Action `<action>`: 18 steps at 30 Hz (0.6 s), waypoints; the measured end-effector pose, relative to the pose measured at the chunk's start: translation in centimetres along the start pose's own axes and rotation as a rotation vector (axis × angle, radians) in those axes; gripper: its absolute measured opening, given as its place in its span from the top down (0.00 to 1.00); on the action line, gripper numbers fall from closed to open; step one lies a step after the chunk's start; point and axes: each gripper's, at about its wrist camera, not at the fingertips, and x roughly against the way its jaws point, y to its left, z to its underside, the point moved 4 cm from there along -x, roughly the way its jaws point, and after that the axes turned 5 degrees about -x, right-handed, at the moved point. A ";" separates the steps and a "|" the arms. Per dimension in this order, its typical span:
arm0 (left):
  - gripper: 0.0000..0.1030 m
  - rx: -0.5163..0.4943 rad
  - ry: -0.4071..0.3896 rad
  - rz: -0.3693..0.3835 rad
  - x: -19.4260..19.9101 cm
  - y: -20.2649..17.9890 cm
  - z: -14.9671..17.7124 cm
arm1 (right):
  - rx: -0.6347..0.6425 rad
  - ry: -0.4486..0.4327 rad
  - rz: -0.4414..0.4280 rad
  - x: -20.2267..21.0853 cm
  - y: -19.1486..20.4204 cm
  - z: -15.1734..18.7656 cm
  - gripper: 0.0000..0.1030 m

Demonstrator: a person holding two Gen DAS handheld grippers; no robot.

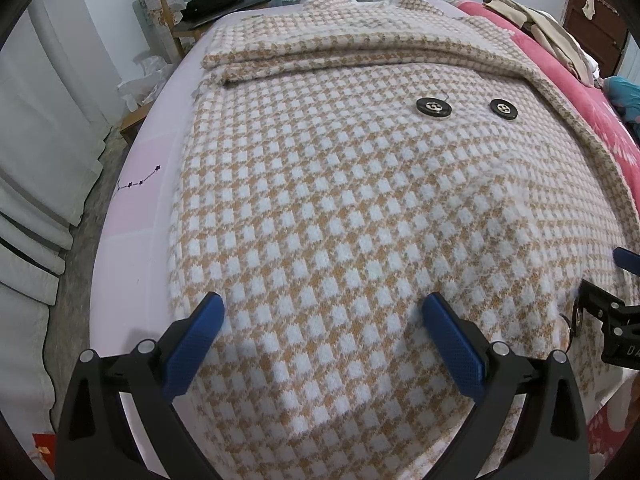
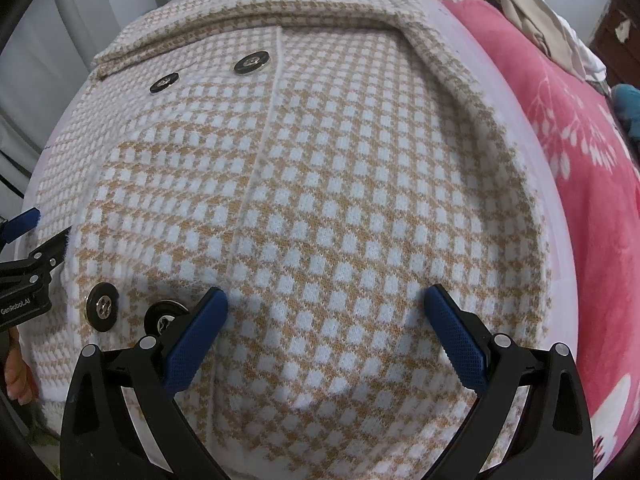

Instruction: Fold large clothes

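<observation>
Both the left gripper [image 1: 323,305] and right gripper [image 2: 326,298] hover with fingers spread wide (gripping nothing) over the houndstooth coat [image 1: 340,200] on the bed [image 1: 160,152].

Coat [image 1: 340,200] is laid flat on the pale pink sheet [image 1: 148,184], sleeve [image 1: 320,56] folded across the top. Two black buttons [image 1: 432,107] are seen below that fold. Left gripper [image 1: 324,312] is held over the near hem — jaws wide apart, nothing between them. Right gripper [image 1: 616,312] is seen partly at the right edge. Chair [image 1: 192,20] stands beyond the bed — red blanket [image 1: 600,112] at right.
</observation>
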 end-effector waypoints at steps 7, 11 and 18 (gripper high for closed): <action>0.05 0.001 0.001 -0.001 0.0 0.0 0.0 | 0.001 0.000 0.000 0.0 0.0 0.1 0.08; 0.05 0.004 0.000 -0.003 0.0 0.0 0.1 | 0.001 -0.003 0.000 -0.2 -0.1 0.2 0.08; 0.05 0.005 0.000 -0.006 0.0 -0.1 0.2 | 0.000 -0.011 0.001 -0.1 -0.1 0.7 0.08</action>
